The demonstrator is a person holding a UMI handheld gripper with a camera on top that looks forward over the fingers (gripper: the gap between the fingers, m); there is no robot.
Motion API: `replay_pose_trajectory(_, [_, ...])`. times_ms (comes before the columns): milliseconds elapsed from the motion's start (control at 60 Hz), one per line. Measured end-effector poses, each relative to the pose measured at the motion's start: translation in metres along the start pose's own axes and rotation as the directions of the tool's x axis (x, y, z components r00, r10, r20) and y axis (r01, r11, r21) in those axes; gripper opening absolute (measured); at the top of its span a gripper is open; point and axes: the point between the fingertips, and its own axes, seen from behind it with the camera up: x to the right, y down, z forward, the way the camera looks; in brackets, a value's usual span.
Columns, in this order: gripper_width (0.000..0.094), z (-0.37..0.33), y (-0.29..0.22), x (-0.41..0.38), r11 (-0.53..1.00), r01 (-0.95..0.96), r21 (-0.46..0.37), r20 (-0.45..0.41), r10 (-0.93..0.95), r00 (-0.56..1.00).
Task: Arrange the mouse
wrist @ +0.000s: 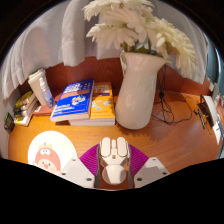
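Note:
A white computer mouse (113, 160) sits between my two fingers, its buttons pointing away from me. The purple pads (90, 158) press against both of its sides, so my gripper (113, 168) is shut on it. The mouse is held above the wooden desk (180, 145), just right of a round mouse mat (47, 153) with a cartoon figure on it.
A white vase (140, 88) with white flowers stands just beyond the mouse. A stack of books (82, 101) lies at the back left, with more items (28, 100) further left. A cable (178, 105) runs along the desk to the right of the vase.

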Motion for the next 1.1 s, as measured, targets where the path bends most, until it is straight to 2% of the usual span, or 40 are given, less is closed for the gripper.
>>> replay_pose_trajectory(83, [0.0397, -0.044, -0.034, -0.006, 0.997, -0.016, 0.074, -0.025, 0.017, 1.0])
replay_pose_trajectory(283, [0.0398, -0.151, -0.108, -0.061, 0.963, -0.012, 0.271, 0.002, 0.012, 1.0])
replay_pose_trajectory(400, [0.0399, -0.175, -0.119, -0.114, 0.948, 0.001, 0.319, 0.041, -0.015, 0.999])
replay_pose_trajectory(500, [0.04, -0.163, -0.102, -0.164, 0.956, 0.013, 0.293, 0.094, -0.042, 0.995])
replay_pose_trajectory(583, [0.04, -0.134, -0.074, -0.2, 0.973, 0.001, 0.231, 0.141, -0.035, 0.989])
replay_pose_trajectory(850, [0.0395, -0.03, 0.017, -0.213, 0.999, 0.02, 0.035, 0.105, -0.024, 0.994])
replay_pose_trajectory(917, [0.0397, -0.017, 0.029, -0.212, 1.0, 0.023, 0.017, 0.108, -0.025, 0.994])
replay_pose_trajectory(933, [0.0353, -0.014, 0.031, -0.212, 1.0, 0.028, 0.013, 0.104, -0.029, 0.994])
replay_pose_trajectory(967, [0.0355, -0.01, 0.034, -0.21, 0.999, 0.036, 0.006, 0.098, -0.036, 0.995])
replay_pose_trajectory(983, [0.036, -0.008, 0.037, -0.209, 0.999, 0.04, 0.004, 0.094, -0.04, 0.995])
replay_pose_trajectory(1000, [0.0405, -0.005, 0.039, -0.209, 0.999, 0.043, 0.001, 0.092, -0.043, 0.995])
replay_pose_trajectory(1033, [0.0383, -0.003, 0.04, -0.208, 0.999, 0.048, 0.002, 0.088, -0.048, 0.995])
replay_pose_trajectory(1050, [0.0424, -0.001, 0.038, -0.209, 0.999, 0.049, 0.02, 0.087, -0.051, 0.995])
replay_pose_trajectory(1083, [0.0409, 0.0, 0.038, -0.209, 0.998, 0.06, 0.021, 0.084, -0.062, 0.994])
replay_pose_trajectory(1100, [0.0466, 0.0, 0.037, -0.208, 0.998, 0.062, 0.022, 0.087, -0.064, 0.994])
